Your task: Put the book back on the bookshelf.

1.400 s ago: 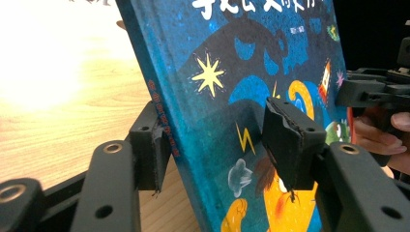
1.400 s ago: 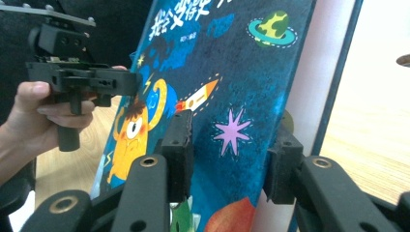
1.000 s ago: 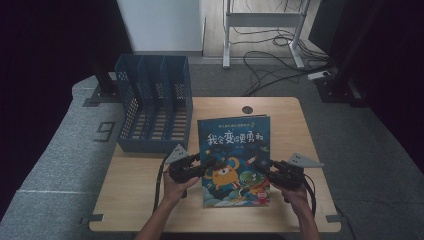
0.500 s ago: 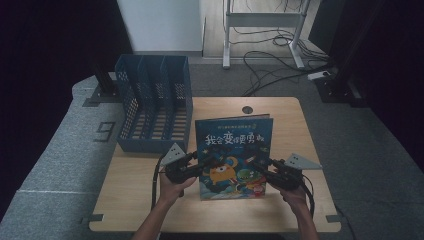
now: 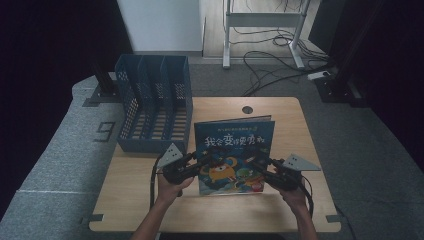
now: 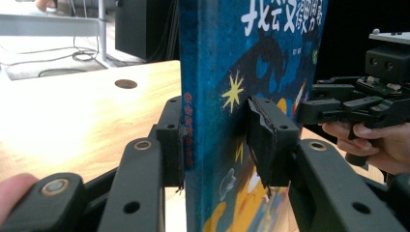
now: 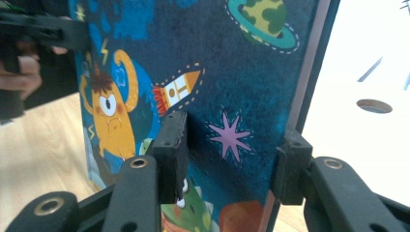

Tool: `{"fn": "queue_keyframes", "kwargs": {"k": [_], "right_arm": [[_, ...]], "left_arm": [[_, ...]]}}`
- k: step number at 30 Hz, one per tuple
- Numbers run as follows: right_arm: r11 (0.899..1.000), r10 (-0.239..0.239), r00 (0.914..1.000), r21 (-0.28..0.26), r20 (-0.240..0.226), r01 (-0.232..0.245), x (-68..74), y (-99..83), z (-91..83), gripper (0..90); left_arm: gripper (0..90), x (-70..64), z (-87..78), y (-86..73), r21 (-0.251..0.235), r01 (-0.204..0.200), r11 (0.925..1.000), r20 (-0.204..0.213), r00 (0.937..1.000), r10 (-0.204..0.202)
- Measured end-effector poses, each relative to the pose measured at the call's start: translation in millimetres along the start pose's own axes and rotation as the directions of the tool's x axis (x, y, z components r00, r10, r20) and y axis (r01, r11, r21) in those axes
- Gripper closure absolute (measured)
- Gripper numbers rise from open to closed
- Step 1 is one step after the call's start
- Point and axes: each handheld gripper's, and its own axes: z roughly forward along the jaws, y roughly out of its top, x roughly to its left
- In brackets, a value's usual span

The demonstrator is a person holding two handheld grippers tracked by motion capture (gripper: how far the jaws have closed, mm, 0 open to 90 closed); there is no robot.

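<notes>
Both forearms come up from the bottom of the high view, one hand on each tool, angled inward toward the middle. The left gripper [image 5: 200,162] is clamped on the left edge of the picture book [image 5: 231,150], the right gripper [image 5: 256,166] pinches its right edge, jaws on the front and back covers. The book stands tilted up off the wooden surface [image 5: 135,195] at lower centre, just right of the blue file rack [image 5: 152,107] at upper left
</notes>
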Motion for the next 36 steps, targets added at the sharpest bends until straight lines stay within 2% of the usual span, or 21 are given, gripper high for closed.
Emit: {"fn": "queue_keyframes", "kwargs": {"k": [3, 7, 17, 20, 23, 27, 32, 36], "right_arm": [[1.0, -0.031, 0.9994, -0.002, 0.016, 0.031, 2.9, 0.4, 1.2, 54.0], [0.999, -0.04, 0.9991, -0.005, 0.017, 0.04, 3.8, -0.3, 3.0, 54.0], [0.999, -0.029, 0.9995, -0.016, 0.008, 0.029, 1.6, -1.9, 0.7, 54.0], [0.999, -0.027, 0.9996, -0.018, -0.002, 0.027, 0.7, -2.4, -0.2, 53.8], [0.999, -0.034, 0.9994, -0.017, -0.003, 0.034, 1.5, -2.5, 0.2, 51.5], [0.999, -0.04, 0.9992, -0.013, 0.002, 0.04, 3.3, -2.2, 1.5, 49.9], [0.999, -0.047, 0.9988, -0.006, 0.014, 0.047, 4.2, -1.2, 1.6, 49.6], [0.999, -0.046, 0.9987, -0.001, 0.019, 0.046, 4.3, -0.3, 1.2, 49.3]], "left_arm": [[60.2, -0.7, -2.2, 0.3, 0.005, -0.008, 1.0, 0.0, 1.0, 0.008], [58.8, 0.4, -2.5, -1.2, 0.009, -0.004, 0.9999, -0.001, 1.0, 0.004], [53.3, -2.2, 0.1, 3.2, 0.006, -0.03, 0.9995, 0.019, 0.9994, 0.03], [54.4, -4.5, -2.0, 1.7, 0.0, -0.04, 0.9992, 0.02, 0.999, 0.04], [59.3, -6.0, -6.0, -2.3, -0.017, -0.047, 0.9988, 0.027, 0.9985, 0.047], [62.7, -5.1, -7.7, -3.8, -0.022, -0.042, 0.9989, 0.033, 0.9986, 0.042], [57.6, -6.2, -5.3, -0.8, -0.02, -0.042, 0.9989, 0.043, 0.9982, 0.043], [58.4, -7.2, -4.2, 1.1, -0.022, -0.043, 0.9988, 0.04, 0.9982, 0.044]]}}
